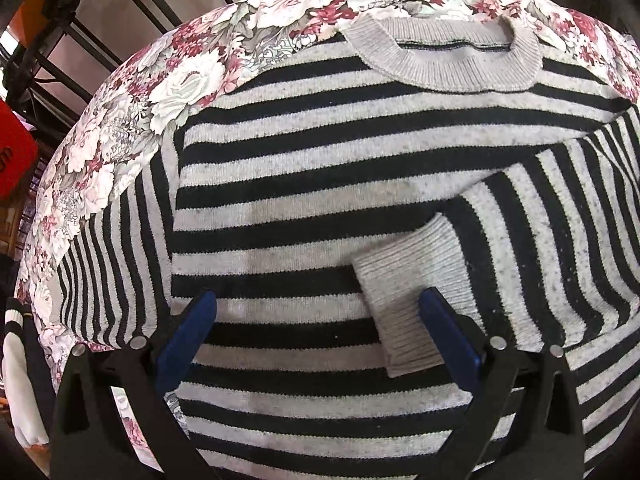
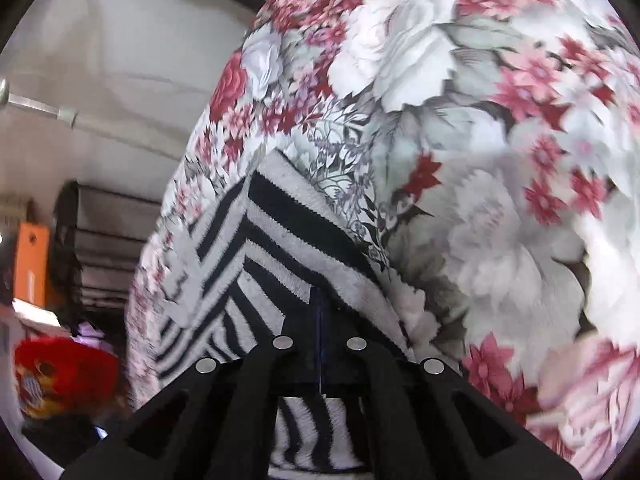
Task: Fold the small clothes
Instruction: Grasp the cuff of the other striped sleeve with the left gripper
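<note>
Ahead of the left gripper (image 1: 316, 320), one striped sweater (image 1: 320, 184) lies flat on one floral tablecloth (image 1: 132, 120). The sweater is a ribbed knit with black and grey bands and a round grey collar (image 1: 444, 68) at the far end. One sleeve is folded across the body; its grey ribbed cuff (image 1: 404, 308) sits between the two blue fingers, nearer the right one. Jaws spread wide, gripping nothing. The right gripper (image 2: 321, 320) is pinched closed on sweater fabric, the cloth bunching around its fingertips.
</note>
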`<state>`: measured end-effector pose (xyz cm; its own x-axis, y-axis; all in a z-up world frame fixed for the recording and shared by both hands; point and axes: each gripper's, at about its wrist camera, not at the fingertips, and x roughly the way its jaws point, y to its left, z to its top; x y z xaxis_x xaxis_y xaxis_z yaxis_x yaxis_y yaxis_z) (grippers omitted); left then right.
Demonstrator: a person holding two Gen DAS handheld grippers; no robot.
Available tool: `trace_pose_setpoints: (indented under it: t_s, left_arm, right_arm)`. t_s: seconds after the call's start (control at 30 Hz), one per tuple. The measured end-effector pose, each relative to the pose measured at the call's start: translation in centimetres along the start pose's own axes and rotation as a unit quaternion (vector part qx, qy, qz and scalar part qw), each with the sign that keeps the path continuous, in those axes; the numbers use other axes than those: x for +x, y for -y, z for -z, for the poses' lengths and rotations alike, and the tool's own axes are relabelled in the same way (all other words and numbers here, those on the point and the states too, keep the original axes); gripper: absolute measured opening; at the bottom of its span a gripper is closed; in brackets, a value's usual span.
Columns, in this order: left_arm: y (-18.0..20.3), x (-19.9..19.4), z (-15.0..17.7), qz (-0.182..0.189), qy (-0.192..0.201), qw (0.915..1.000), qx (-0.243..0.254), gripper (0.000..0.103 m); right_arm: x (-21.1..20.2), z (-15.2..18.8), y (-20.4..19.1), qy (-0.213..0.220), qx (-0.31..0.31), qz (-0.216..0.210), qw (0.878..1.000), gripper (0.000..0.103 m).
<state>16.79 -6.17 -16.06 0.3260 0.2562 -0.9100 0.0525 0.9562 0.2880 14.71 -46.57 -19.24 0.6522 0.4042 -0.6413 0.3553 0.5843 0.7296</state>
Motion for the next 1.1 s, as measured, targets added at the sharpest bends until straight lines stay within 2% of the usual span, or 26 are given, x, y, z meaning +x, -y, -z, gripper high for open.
trace_pose_setpoints:
  t_s: [0.1, 0.2, 0.23, 0.3, 0.37, 0.43, 0.47, 0.53, 0.6, 0.63, 0.67, 0.7, 0.73, 0.77, 0.8, 0.87, 0.93, 1.0, 1.07, 1.1]
  left_arm:
    - [-0.7, -1.4, 0.5, 0.017, -0.002, 0.9997, -0.019, 0.099]
    - [-1.4, -2.5, 0.4, 0.058, 0.007, 0.9977, -0.033, 0.099]
    - [-1.1, -2.2, 0.6, 0.061, 0.000, 0.9978, -0.027, 0.099]
    - [0.2, -0.1, 1.3, 0.032, -0.037, 0.9988, 0.004, 0.099]
    - [0.0, 0.7, 1.8, 0.047, -0.040, 0.9981, -0.008, 0.099]
    - [-1.2, 0.7, 1.6, 0.079, -0.060, 0.9945, -0.033, 0.099]
    - [-1.8, 0.6, 1.6, 0.089, -0.065, 0.9931, -0.040, 0.099]
    - [-4.1, -0.1, 1.9, 0.098, -0.059, 0.9914, -0.063, 0.099]
    - [-6.9, -0.4, 2.4, 0.100, -0.053, 0.9896, -0.088, 0.099]
    - [-9.0, -0.2, 2.9, 0.106, -0.054, 0.9865, -0.112, 0.099]
    - [-10.9, 0.0, 3.4, 0.116, -0.057, 0.9819, -0.138, 0.099]
    - [-12.7, 0.3, 4.0, 0.128, -0.060, 0.9765, -0.163, 0.099]
    - [-15.4, 0.9, 5.0, 0.146, -0.067, 0.9663, -0.201, 0.099]
    - [-16.9, 1.4, 5.7, 0.156, -0.071, 0.9598, -0.222, 0.099]
    - [-19.2, 2.1, 6.8, 0.173, -0.077, 0.9478, -0.256, 0.098]
    - [-22.2, 3.3, 8.3, 0.189, -0.085, 0.9312, -0.300, 0.098]
    - [-25.6, 5.0, 9.8, 0.201, -0.088, 0.9086, -0.355, 0.098]
    - [-27.3, 5.9, 10.7, 0.219, -0.081, 0.8886, -0.395, 0.098]
    - [-29.4, 7.3, 11.0, 0.258, -0.070, 0.8568, -0.441, 0.098]
    - [-29.8, 7.6, 11.0, 0.269, -0.066, 0.8453, -0.457, 0.098]
  right_arm:
    - [-2.3, 0.6, -2.6, 0.012, -0.048, -0.010, 0.999, 0.005]
    - [-3.8, 2.7, -3.1, -0.004, -0.057, -0.002, 0.998, 0.006]
    - [-3.9, 3.6, -3.0, -0.014, -0.058, 0.008, 0.998, 0.006]
    - [-3.4, 5.2, -2.4, -0.043, -0.063, 0.039, 0.996, 0.005]
    - [-2.0, 6.5, -0.8, -0.067, -0.065, 0.074, 0.993, 0.000]
    - [-1.0, 6.7, 0.3, -0.073, -0.053, 0.070, 0.993, 0.000]
    - [-1.4, 6.4, 0.3, -0.073, -0.028, 0.064, 0.995, 0.000]
    - [-2.6, 6.3, -0.7, -0.062, -0.025, 0.052, 0.996, 0.014]
    - [-4.4, 7.2, -2.6, -0.049, -0.059, 0.048, 0.996, 0.065]
    - [-4.9, 7.7, -3.5, -0.044, -0.072, 0.046, 0.995, 0.071]
    - [-5.5, 8.3, -4.1, -0.040, -0.083, 0.041, 0.995, 0.071]
    - [-5.9, 9.1, -5.1, -0.041, -0.095, 0.030, 0.994, 0.072]
    - [-6.3, 9.9, -5.9, -0.045, -0.104, 0.018, 0.993, 0.072]
    - [-6.6, 10.3, -6.2, -0.047, -0.106, 0.011, 0.993, 0.072]
    - [-6.9, 11.0, -6.9, -0.049, -0.109, 0.000, 0.993, 0.074]
    - [-7.5, 12.2, -7.8, -0.051, -0.115, -0.016, 0.992, 0.077]
    - [-7.3, 12.9, -8.8, -0.057, -0.121, -0.026, 0.991, 0.080]
    - [-6.8, 13.6, -9.8, -0.065, -0.133, -0.033, 0.989, 0.081]
    - [-6.4, 14.0, -10.6, -0.067, -0.142, -0.030, 0.987, 0.081]
    - [-6.1, 14.1, -11.0, -0.069, -0.146, -0.029, 0.986, 0.081]
